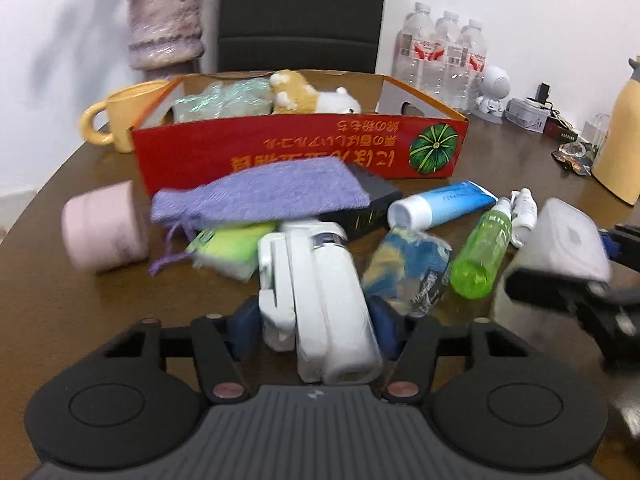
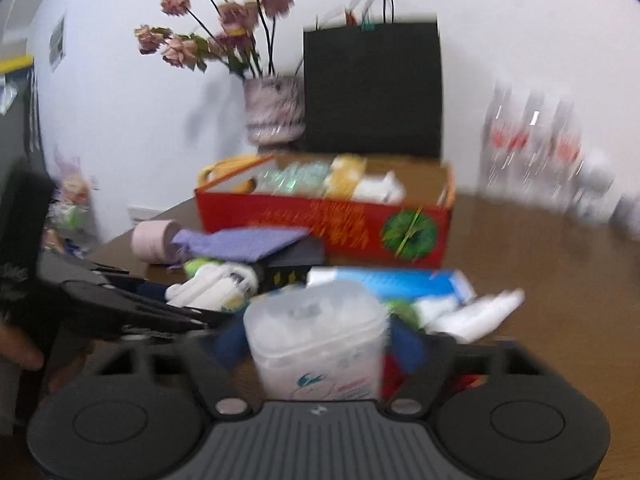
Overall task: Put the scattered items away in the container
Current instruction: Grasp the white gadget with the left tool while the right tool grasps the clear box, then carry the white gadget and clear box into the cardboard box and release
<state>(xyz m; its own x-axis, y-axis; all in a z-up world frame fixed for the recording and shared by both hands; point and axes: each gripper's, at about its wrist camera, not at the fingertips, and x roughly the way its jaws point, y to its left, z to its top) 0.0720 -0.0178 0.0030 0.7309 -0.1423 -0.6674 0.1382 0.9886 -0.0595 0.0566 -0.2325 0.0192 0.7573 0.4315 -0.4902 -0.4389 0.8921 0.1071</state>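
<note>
My left gripper (image 1: pixel 316 320) is shut on a white folding gadget (image 1: pixel 320 292), its blue pads (image 1: pixel 245 326) pressing both sides. Beyond it the red cardboard box (image 1: pixel 280 152) stands open, with a plush toy (image 1: pixel 308 94) and a pale green packet (image 1: pixel 220 100) inside. My right gripper (image 2: pixel 316 344) is shut on a clear plastic tub (image 2: pixel 316 332) of white cotton items. That tub (image 1: pixel 568 240) shows blurred at the right of the left wrist view. In front of the box lie a purple pouch (image 1: pixel 260 192), blue tube (image 1: pixel 444 202) and green spray bottle (image 1: pixel 480 252).
Also on the brown table (image 1: pixel 80 320): a pink roll (image 1: pixel 102 232), green-yellow sponge pack (image 1: pixel 228 248), black box (image 1: pixel 376 204), blue-yellow packet (image 1: pixel 408 268), small white bottle (image 1: pixel 526 212). A yellow mug (image 1: pixel 120 120), vase (image 1: pixel 164 24), water bottles (image 1: pixel 440 52) and yellow jug (image 1: pixel 624 136) stand around.
</note>
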